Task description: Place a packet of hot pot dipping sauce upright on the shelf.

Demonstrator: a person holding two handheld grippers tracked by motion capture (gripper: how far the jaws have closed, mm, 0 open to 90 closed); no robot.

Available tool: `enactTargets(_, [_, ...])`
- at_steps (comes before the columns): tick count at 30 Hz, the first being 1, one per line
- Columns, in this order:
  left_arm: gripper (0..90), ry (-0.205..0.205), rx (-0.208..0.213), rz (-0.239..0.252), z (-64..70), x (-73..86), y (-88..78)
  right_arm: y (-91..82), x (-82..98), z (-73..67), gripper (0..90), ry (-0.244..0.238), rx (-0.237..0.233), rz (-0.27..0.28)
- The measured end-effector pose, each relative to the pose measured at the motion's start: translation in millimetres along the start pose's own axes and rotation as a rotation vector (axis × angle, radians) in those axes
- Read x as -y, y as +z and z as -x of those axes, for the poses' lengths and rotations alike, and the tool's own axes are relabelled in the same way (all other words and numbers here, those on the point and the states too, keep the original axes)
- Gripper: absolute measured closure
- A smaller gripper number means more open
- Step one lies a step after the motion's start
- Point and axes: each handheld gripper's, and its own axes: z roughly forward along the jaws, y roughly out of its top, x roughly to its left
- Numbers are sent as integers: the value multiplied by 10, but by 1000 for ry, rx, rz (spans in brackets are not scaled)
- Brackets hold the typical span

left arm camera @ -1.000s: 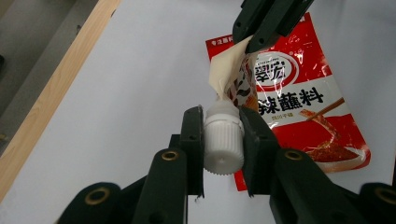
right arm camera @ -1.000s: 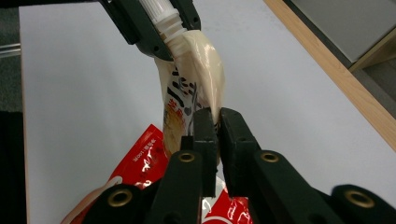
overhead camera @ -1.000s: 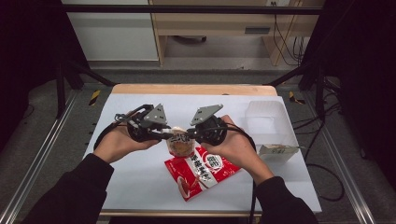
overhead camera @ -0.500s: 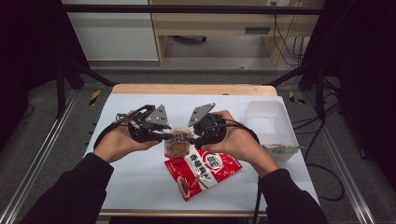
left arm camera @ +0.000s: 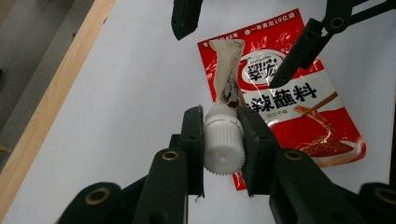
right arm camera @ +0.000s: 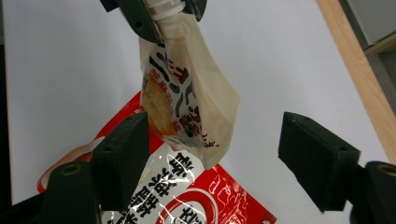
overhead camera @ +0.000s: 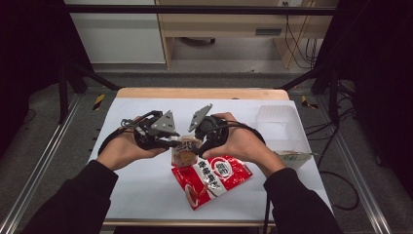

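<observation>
A small cream spout pouch (overhead camera: 185,152) hangs above a red sauce packet (overhead camera: 212,178) lying on the white table. My left gripper (left arm camera: 223,135) is shut on the pouch's white ribbed cap (left arm camera: 224,151), and the pouch body (left arm camera: 227,79) dangles away from it. My right gripper (right arm camera: 217,140) is open. Its jaws have just been opening, and the pouch (right arm camera: 187,93) hangs between them with neither pad pressing on it. In the high view the left gripper (overhead camera: 173,143) and right gripper (overhead camera: 202,146) face each other across the pouch.
A clear plastic tub (overhead camera: 280,117) stands at the back right of the white table (overhead camera: 146,195), with a small flat packet (overhead camera: 292,156) at the right edge. The table's wooden rim (overhead camera: 199,92) runs along the far side, with metal frame rails on both sides.
The right gripper's jaws have spread apart and let go of the pouch's body. The left gripper has kept still with the cap in its grip.
</observation>
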Motion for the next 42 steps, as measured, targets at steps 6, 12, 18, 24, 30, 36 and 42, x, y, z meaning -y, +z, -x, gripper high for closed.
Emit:
enactTargets(6, [732, 1, 4, 8, 8, 9, -10, 21, 4, -4, 380, -18, -15, -5])
enactTargets(12, [732, 7, 11, 6, 13, 2, -12, 52, -2, 10, 520, -33, -35, -2])
enactTargets(18, [732, 6, 18, 11, 25, -3, -9, 81, -20, -9, 699, -49, -48, -14])
enactTargets(24, [731, 2, 26, 16, 26, 7, -13, 98, -16, -19, 839, -37, -65, -16])
enactTargets(30, [717, -31, 39, 68, 1, 48, -58, 39, -39, 1, 877, -24, -62, -1])
enactTargets(36, [427, -87, 23, 131, -16, 166, -109, -54, -49, 64, 882, -24, -18, -8])
enactTargets(42, [293, -122, 18, 108, -1, 379, -55, -137, -26, 162, 881, -26, 16, -27])
